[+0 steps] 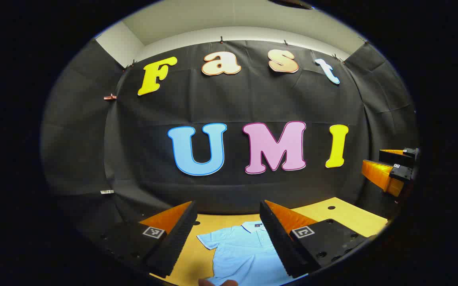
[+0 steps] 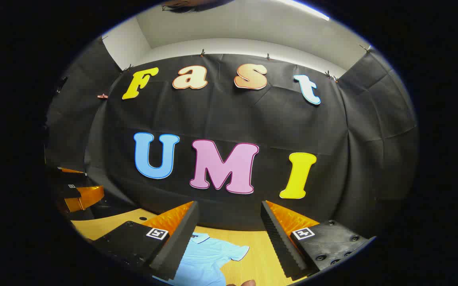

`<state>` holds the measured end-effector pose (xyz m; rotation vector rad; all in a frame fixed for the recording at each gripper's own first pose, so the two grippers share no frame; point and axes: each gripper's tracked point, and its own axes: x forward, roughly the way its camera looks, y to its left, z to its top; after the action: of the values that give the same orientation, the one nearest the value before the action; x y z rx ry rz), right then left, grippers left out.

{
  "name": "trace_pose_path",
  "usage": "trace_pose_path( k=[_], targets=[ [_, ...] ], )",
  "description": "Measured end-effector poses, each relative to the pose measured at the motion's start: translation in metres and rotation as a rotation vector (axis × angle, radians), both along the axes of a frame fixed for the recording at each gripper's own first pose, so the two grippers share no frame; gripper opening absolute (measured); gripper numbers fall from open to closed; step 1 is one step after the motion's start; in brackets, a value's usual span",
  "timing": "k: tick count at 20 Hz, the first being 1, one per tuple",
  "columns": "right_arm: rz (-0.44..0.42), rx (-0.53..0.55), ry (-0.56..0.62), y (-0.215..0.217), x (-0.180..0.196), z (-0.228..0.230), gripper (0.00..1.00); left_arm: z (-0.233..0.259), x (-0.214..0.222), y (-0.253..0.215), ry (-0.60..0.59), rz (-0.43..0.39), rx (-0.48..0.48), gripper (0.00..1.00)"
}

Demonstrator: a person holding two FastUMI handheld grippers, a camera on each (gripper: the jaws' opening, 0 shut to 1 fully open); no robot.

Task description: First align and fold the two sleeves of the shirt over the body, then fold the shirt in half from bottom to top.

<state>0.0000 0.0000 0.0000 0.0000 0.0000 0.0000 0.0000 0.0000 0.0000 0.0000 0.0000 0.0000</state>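
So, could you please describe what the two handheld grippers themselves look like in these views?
Each gripper, left gripper and right gripper, has two long wedge-shaped fingers with ribbed inner faces. Each finger sits on a black block with screw holes, bearing a small square black-and-white marker. No cables or sleeves are visible.

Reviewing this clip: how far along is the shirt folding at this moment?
Nothing looks done yet. The light blue shirt lies flat on the wooden table, collar toward the wall, with both short sleeves spread outward, one seen in each view. In hand: nothing; the left gripper and right gripper are open above the shirt, apart from the cloth. Left: fold both sleeves over the body, then fold bottom to top.
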Motion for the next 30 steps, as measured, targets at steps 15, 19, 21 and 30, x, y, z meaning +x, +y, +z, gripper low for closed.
trace_pose_path(
  k=[15,19,21,30],
  targets=[
    [-0.016,-0.01,0.057,0.007,0.024,-0.019,0.95,-0.015,0.021,-0.001,0.024,-0.054,0.043,1.0],
    [0.017,-0.01,0.096,0.017,0.039,-0.032,0.96,-0.017,0.022,0.0,0.034,-0.054,0.044,1.0],
    [0.024,0.007,0.146,0.015,0.052,-0.049,0.96,-0.019,0.023,0.0,0.037,-0.053,0.05,1.0],
    [0.027,0.063,0.529,-0.019,0.158,-0.212,0.97,-0.034,0.027,0.002,0.095,-0.04,0.062,1.0]
  ],
)
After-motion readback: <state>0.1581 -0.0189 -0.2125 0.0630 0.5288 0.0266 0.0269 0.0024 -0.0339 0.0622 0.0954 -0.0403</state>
